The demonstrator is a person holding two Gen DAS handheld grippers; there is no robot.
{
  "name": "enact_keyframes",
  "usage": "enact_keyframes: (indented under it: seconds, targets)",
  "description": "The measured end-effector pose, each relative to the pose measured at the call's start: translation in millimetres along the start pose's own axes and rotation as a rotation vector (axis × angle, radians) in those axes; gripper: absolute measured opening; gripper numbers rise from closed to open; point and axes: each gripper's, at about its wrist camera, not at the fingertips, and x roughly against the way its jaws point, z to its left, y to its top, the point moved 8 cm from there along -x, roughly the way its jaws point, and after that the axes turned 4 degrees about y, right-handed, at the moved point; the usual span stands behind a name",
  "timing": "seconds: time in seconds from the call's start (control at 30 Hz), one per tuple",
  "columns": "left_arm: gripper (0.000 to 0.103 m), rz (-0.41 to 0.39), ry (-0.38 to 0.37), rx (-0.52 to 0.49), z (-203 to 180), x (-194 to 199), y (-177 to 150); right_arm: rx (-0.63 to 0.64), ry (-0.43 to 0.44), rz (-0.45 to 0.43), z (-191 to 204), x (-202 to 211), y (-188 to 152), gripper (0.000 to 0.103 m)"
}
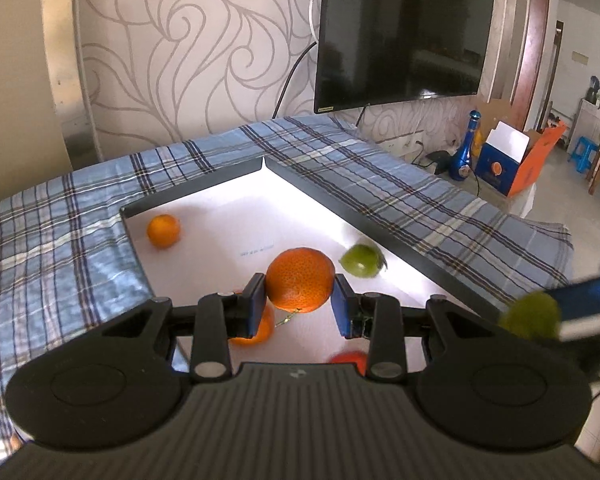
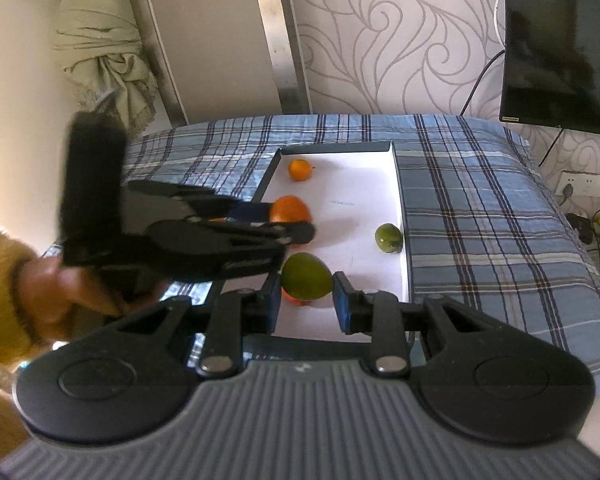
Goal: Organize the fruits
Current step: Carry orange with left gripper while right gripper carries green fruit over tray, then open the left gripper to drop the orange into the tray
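Note:
My left gripper (image 1: 300, 298) is shut on a large orange (image 1: 300, 279) and holds it above the white tray (image 1: 228, 216). It also shows in the right wrist view (image 2: 290, 208) with the left gripper (image 2: 296, 224) around it. My right gripper (image 2: 306, 296) is shut on a green fruit (image 2: 307, 275) above the tray (image 2: 360, 184); it shows blurred in the left wrist view (image 1: 531, 314). In the tray lie a small orange (image 1: 163, 231) (image 2: 300, 169), a green fruit (image 1: 362, 260) (image 2: 389, 238), another orange (image 1: 256, 330) and a red-orange fruit (image 1: 350, 361).
The tray sits on a blue plaid cloth (image 1: 60, 248) covering the table. A TV (image 1: 400, 32) hangs on the patterned wall behind. Boxes and a blue bottle (image 1: 466, 152) stand on the floor at the right. A knotted curtain (image 2: 104, 40) hangs at the left.

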Motion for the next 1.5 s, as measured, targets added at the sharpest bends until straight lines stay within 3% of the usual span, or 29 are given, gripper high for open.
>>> enact_keyframes:
  seconds: [0.37,0.7,0.73,0.77,0.83,1.17,1.5]
  targets:
    - [0.040,0.069,0.038,-0.052,5,-61,17,-0.015,-0.039,0.011,-7,8,-6,0.031]
    - [0.043,0.100,0.063,-0.096,1,-69,14,-0.028,-0.051,0.003,-11,14,-9,0.031]
    - [0.047,0.091,0.063,-0.092,1,-67,15,-0.024,-0.049,0.002,-10,15,-9,0.031]
    - [0.058,0.086,0.064,-0.090,1,-66,16,-0.022,-0.046,0.001,-8,15,-9,0.031]
    - [0.063,0.066,0.071,-0.089,1,-60,19,-0.018,-0.040,-0.001,-6,15,-8,0.031]
    - [0.064,-0.057,0.098,-0.074,-3,3,26,0.005,-0.013,-0.026,-3,17,-4,0.031]
    - [0.064,-0.094,0.131,0.007,-5,70,4,0.032,0.015,-0.028,-6,9,3,0.031]
